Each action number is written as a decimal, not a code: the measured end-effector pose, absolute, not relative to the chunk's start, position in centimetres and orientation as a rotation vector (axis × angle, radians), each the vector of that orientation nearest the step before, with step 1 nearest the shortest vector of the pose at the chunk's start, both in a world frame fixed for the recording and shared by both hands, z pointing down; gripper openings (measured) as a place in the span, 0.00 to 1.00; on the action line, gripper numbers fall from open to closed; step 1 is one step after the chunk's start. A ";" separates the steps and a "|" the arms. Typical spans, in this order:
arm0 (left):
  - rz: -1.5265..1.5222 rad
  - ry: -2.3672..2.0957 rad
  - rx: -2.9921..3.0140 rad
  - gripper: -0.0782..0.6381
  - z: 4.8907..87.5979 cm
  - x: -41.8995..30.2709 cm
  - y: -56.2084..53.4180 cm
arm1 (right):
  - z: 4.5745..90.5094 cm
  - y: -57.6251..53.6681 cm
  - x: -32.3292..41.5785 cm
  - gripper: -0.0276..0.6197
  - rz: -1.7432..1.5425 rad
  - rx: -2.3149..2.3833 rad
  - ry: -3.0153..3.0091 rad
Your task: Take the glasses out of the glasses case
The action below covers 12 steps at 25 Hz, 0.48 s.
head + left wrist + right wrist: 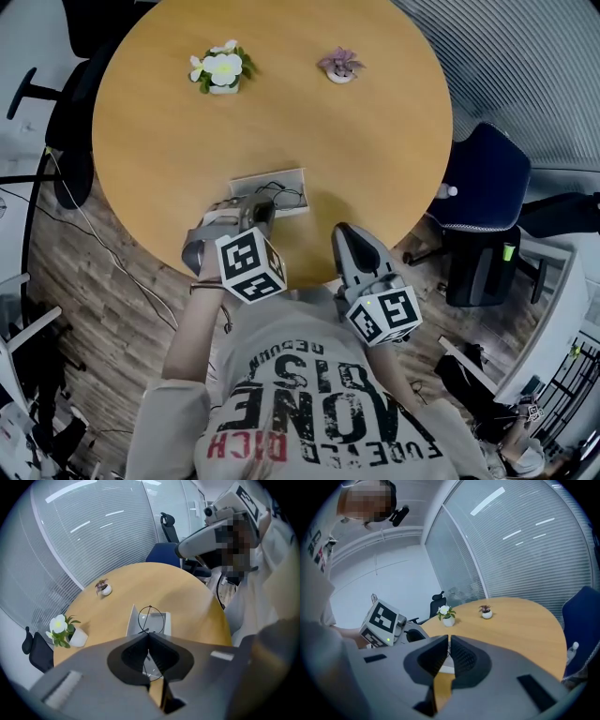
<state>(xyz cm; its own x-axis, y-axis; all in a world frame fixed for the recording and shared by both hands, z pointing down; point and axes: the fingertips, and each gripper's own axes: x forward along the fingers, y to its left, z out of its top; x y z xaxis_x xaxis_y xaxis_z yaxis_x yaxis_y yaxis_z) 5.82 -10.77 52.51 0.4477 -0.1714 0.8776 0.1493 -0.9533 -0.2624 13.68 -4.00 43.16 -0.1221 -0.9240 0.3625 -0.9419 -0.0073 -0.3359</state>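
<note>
The glasses [151, 618], thin and black-rimmed, are held by the left gripper [148, 633]. Its jaws are closed on the wire frame between the two lenses. One lens is seen above the jaws and the other below them. The glasses are held over the open grey glasses case [133, 620]; whether they touch it cannot be told. In the head view the glasses case [291, 175] lies near the table's near edge, with the left gripper [255, 214] over its front side.

The right gripper [448, 641] is held just to the right of the case, its jaws closed together with nothing between them. In the head view the right gripper [342, 230] is seen at the table's edge.

The case rests on a round wooden table [375, 141] with a plain, pale brown top. At its far side two small pots are set well apart: a white-flowered plant [220, 68] and a small purple plant [339, 66].

Around the table, a dark wood-plank floor [94, 272] is seen, with a blue office chair [483, 187] at the right and a black chair [56, 94] at the left. The room is closed off by a glass wall with slatted blinds [93, 527].
</note>
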 end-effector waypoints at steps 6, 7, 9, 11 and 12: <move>-1.468 0.095 -2.429 0.13 50.7 5.0 -10.5 | 42.5 -4.0 13.1 0.08 0.760 2.031 -2.226; -1.460 0.108 -2.434 0.13 50.3 4.9 -10.5 | 42.2 -4.0 13.0 0.08 0.754 2.026 -2.233; -1.442 0.134 -2.447 0.13 49.6 4.7 -10.3 | 41.9 -4.0 12.8 0.08 0.742 2.019 -2.246; -1.422 0.161 -2.457 0.13 48.8 4.5 -10.2 | 41.7 -4.0 12.7 0.08 0.733 2.017 -2.258; -1.412 0.174 -2.460 0.13 48.4 4.5 -10.2 | 41.5 -4.0 12.6 0.08 0.728 2.014 -2.265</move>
